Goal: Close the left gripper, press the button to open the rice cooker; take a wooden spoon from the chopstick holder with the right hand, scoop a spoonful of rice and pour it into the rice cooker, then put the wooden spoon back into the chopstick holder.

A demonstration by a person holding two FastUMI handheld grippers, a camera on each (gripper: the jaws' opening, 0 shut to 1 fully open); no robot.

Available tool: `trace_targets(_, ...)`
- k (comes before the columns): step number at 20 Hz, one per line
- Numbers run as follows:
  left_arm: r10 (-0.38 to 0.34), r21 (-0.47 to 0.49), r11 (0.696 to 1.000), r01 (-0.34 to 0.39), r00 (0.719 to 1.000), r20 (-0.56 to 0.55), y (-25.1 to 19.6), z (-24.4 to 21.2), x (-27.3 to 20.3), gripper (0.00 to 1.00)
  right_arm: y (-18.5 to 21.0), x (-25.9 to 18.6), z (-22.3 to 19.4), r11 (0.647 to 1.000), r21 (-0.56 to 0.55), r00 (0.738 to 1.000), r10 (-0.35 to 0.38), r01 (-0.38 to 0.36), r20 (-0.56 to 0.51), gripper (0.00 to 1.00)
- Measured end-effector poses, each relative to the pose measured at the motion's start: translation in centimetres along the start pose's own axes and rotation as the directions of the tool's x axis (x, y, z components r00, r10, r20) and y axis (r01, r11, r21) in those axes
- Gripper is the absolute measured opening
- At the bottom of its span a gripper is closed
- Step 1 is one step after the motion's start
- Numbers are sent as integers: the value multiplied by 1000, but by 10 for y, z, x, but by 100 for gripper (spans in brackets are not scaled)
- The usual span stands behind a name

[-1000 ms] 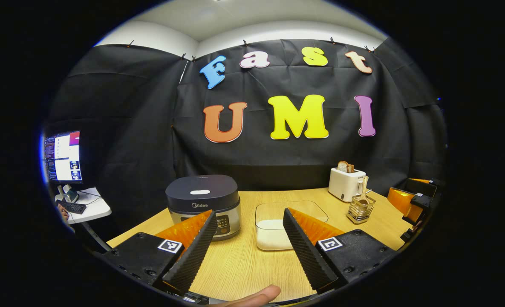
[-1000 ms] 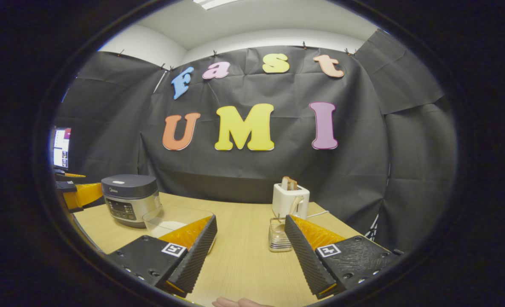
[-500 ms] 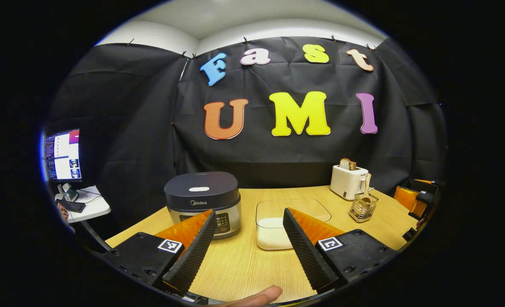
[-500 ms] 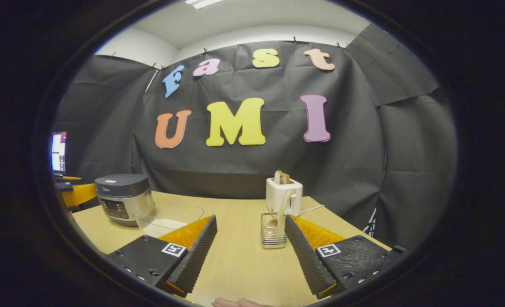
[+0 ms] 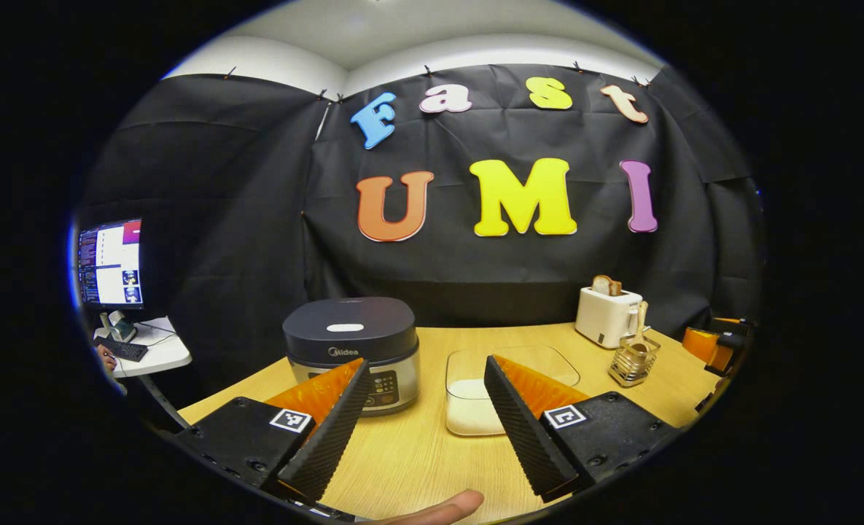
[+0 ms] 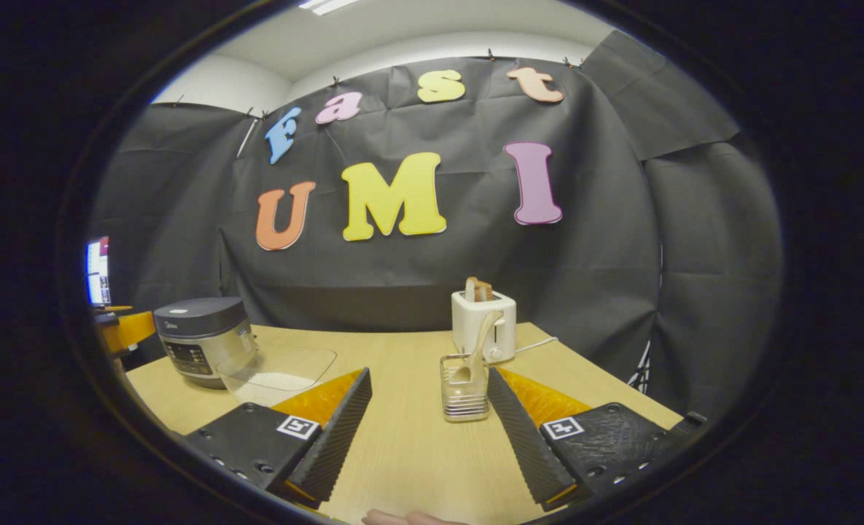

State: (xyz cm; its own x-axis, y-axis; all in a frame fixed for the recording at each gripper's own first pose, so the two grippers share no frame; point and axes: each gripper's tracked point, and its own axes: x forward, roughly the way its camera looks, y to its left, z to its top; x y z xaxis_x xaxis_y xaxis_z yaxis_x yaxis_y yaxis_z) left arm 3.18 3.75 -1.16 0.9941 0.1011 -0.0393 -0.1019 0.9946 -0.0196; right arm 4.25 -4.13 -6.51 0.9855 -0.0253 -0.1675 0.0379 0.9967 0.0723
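the rice cooker (image 5: 349,350), a dark-lidded pot with its lid down, stands at the left end of a pale wooden table (image 5: 410,452); by the look of it, nothing of the task is done yet. just to the right of the rice cooker sits a clear container of white rice (image 5: 475,397). farther right of the rice cooker, well apart from it, a wire chopstick holder (image 6: 465,386) stands with the wooden spoon (image 6: 475,350) upright inside it, untouched, and a white toaster (image 6: 483,328) holding bread sits just behind it. the left gripper (image 5: 426,430) hovers in front of the rice cooker with its fingers spread wide, holding nothing, so closing it and pressing the button both remain. the right gripper (image 6: 429,430) faces the chopstick holder, fingers also spread and empty. fetching the spoon, scooping, pouring and returning it are all left to do.
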Motion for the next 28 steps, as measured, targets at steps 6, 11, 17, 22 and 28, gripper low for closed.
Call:
trace_targets(6,25,-24,999,-26,998,-56,35,4,40,70,1,5,-3,1000,-1,1000,14,-14,6,95)
trace_targets(11,25,-63,997,-33,991,-128,56,17,79,29,-3,6,-8,1000,-21,1000,9,-9,2,95)
trace_targets(17,-24,-128,992,-16,952,-305,67,11,124,3,-12,2,-4,999,-37,1000,-3,4,17,95)
trace_targets(22,6,-114,992,-59,909,-417,86,-18,144,3,-14,-4,5,999,-51,999,-6,9,52,95)
trace_targets(28,14,-84,995,-58,893,-450,89,-25,149,3,-3,-10,9,996,-94,997,18,-11,69,95)
